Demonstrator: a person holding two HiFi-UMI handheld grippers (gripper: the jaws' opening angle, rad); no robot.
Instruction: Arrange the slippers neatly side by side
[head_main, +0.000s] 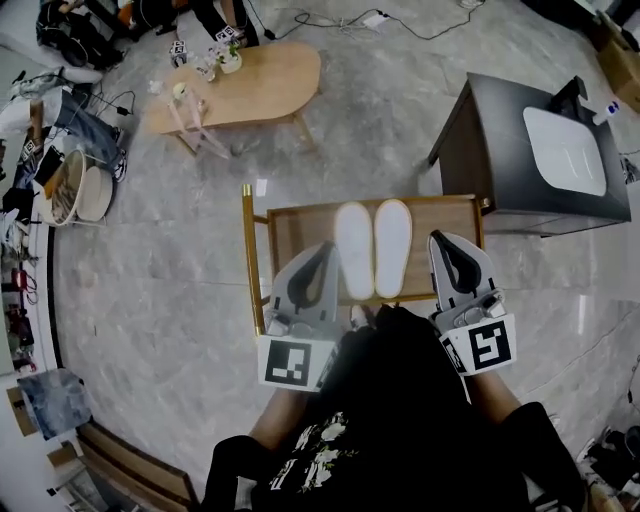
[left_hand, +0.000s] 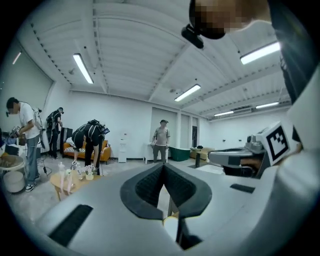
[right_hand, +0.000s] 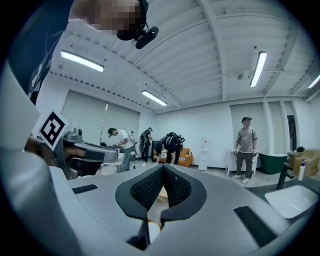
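A wooden rack (head_main: 300, 212) on the grey floor (head_main: 150, 280) carries both white slippers. The left slipper (head_main: 354, 252) and right slipper (head_main: 393, 248) lie flat, long sides together and apparently touching, ends level, pointing the same way. The pair looks neat, so the task reads as done, with nothing obvious left but pulling away. The left gripper (head_main: 322, 250) and right gripper (head_main: 447, 243) flank the pair, clear of it, pointing level into the room. Each has its jaws pressed together with nothing between them.
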